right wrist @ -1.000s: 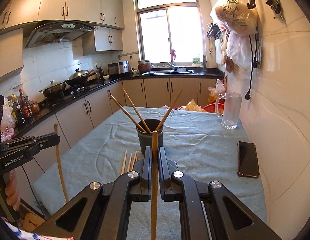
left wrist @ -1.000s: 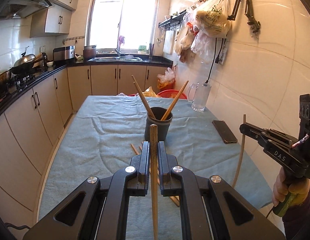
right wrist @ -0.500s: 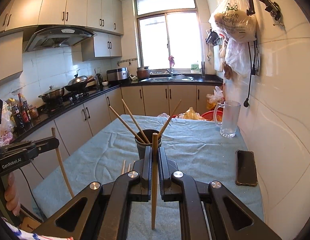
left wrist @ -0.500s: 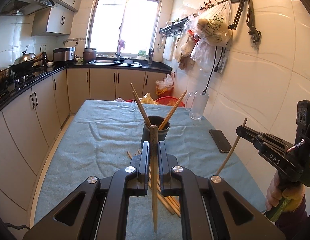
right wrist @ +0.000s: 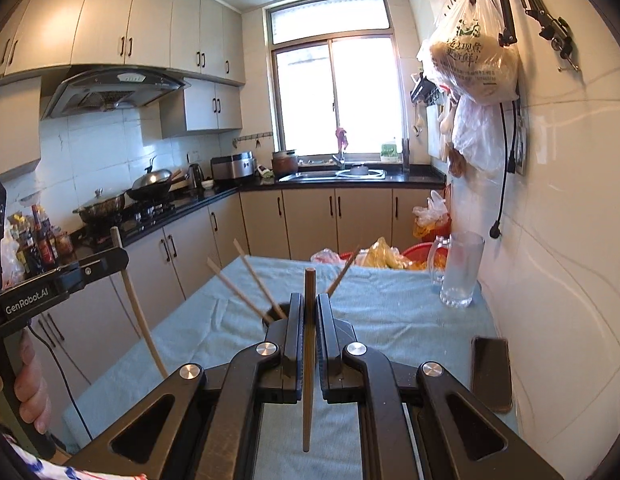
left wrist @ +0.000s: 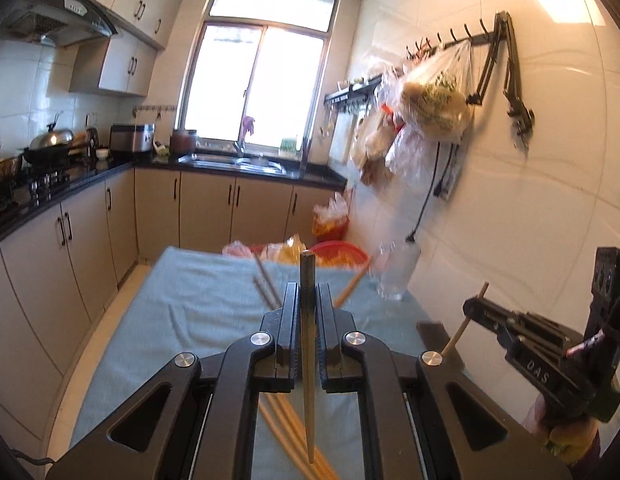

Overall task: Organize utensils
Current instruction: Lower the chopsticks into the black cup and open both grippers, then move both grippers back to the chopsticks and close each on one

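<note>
Presently, one chopstick [left wrist: 308, 360] is clamped upright in the left gripper [left wrist: 308, 312], another chopstick [right wrist: 308, 360] in the right gripper [right wrist: 308, 316]. Each should be lowered tip-first into the dark cup [right wrist: 278, 314], mid-table [right wrist: 390, 312], without knocking the leaning sticks; loose chopsticks [left wrist: 285, 432] lie at the near edge.

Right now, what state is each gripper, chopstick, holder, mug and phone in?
left gripper: shut on a chopstick
right gripper: shut on a chopstick
holder: upright, three chopsticks inside
loose chopsticks: flat on cloth
glass mug: upright, empty
phone: flat, screen dark
</note>
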The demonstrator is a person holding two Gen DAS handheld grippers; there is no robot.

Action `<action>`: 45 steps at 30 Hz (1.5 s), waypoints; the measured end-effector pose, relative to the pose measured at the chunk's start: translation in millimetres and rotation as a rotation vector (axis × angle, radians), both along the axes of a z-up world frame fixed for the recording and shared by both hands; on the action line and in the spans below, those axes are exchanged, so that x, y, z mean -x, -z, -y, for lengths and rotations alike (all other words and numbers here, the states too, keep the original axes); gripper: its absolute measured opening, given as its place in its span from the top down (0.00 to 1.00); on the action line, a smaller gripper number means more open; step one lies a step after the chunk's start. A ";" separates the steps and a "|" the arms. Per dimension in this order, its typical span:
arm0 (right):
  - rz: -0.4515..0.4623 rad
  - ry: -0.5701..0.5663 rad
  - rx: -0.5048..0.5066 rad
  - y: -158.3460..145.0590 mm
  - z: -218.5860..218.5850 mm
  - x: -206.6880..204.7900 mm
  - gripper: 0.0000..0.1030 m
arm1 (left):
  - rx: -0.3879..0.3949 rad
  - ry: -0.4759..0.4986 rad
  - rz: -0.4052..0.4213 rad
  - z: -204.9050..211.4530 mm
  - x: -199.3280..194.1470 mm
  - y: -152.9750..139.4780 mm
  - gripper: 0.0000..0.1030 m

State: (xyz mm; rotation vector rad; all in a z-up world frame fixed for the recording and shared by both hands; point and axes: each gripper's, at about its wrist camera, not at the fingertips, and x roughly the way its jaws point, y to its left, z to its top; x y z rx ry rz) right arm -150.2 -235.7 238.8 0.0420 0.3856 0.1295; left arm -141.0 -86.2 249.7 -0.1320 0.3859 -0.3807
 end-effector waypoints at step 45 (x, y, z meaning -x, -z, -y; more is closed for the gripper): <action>-0.112 0.023 -0.157 17.2 13.9 -177.0 0.74 | -0.018 -0.105 0.021 26.2 -114.3 -16.6 0.64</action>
